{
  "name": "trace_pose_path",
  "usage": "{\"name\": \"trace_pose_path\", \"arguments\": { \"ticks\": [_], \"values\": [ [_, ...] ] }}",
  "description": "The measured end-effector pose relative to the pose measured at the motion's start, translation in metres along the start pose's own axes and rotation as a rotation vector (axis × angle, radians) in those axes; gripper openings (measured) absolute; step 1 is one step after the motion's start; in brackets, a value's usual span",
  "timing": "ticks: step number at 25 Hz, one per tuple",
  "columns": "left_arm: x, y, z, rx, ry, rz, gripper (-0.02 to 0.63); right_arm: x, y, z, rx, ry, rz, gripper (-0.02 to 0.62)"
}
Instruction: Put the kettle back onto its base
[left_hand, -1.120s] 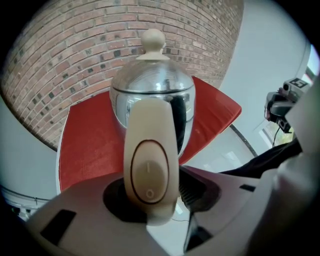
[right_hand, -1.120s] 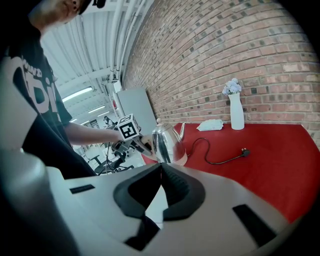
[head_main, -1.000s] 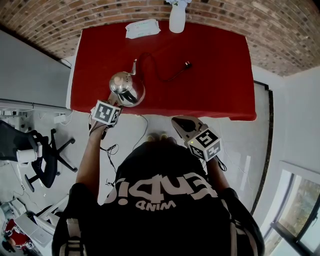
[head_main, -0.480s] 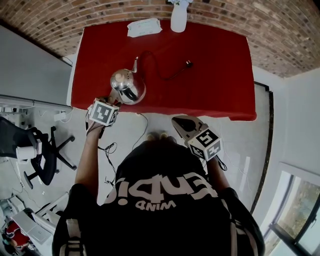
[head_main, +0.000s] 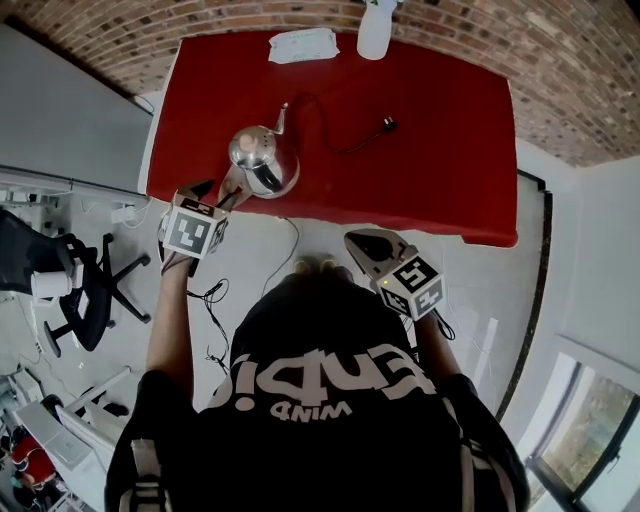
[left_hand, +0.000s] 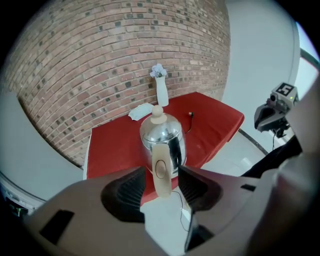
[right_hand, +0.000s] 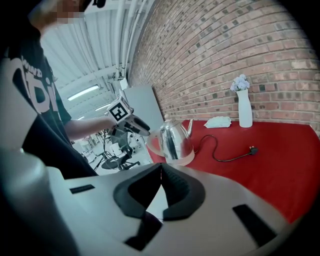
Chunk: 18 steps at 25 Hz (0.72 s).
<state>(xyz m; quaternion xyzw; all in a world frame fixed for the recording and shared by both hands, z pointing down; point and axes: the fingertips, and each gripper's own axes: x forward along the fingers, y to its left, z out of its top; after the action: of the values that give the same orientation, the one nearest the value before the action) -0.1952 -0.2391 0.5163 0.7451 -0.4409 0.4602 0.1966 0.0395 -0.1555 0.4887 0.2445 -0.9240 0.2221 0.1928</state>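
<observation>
A shiny steel kettle (head_main: 262, 160) with a cream handle (left_hand: 161, 170) stands upright near the front left edge of the red table (head_main: 450, 150). In the right gripper view the kettle (right_hand: 175, 140) sits on a pale round base (right_hand: 182, 161). My left gripper (head_main: 218, 192) is just off the table edge, open. Its handle-side view shows the kettle (left_hand: 162, 135) with the handle between the pads and a gap on each side. My right gripper (head_main: 365, 243) hangs in front of the table, shut and empty (right_hand: 160, 172).
A black cord runs from the base to a loose plug (head_main: 388, 124) mid-table. A white vase (head_main: 375, 30) and a tissue pack (head_main: 303, 45) stand at the table's far edge by the brick wall. An office chair (head_main: 80, 290) is on the floor at left.
My left gripper has drawn back from the kettle toward the table's front edge, and its jaws now stand apart around the handle. The right gripper has hardly moved.
</observation>
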Motion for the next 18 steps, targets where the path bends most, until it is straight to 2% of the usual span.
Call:
{"name": "trace_pose_path", "arguments": {
  "ticks": [2, 7, 10, 12, 15, 18],
  "values": [
    [-0.022, -0.001, 0.013, -0.023, -0.046, 0.021, 0.196, 0.002, -0.001, 0.001, -0.013, 0.000, 0.010, 0.023],
    [-0.059, -0.017, 0.022, -0.116, -0.145, 0.013, 0.043, 0.003, 0.002, 0.006, -0.032, 0.007, 0.049, 0.023],
    [-0.071, -0.029, 0.023, -0.182, -0.228, -0.011, 0.009, 0.005, 0.006, 0.009, -0.046, 0.006, 0.087, 0.023],
    [-0.082, -0.036, 0.029, -0.238, -0.332, -0.042, 0.008, 0.007, 0.007, 0.018, -0.054, -0.022, 0.107, 0.023],
    [-0.099, -0.049, 0.036, -0.298, -0.492, -0.112, 0.008, 0.007, 0.010, 0.044, -0.049, -0.126, 0.131, 0.023],
    [-0.117, -0.060, 0.037, -0.336, -0.605, -0.141, 0.008, 0.008, 0.015, 0.062, -0.038, -0.201, 0.178, 0.023]
  ]
}}
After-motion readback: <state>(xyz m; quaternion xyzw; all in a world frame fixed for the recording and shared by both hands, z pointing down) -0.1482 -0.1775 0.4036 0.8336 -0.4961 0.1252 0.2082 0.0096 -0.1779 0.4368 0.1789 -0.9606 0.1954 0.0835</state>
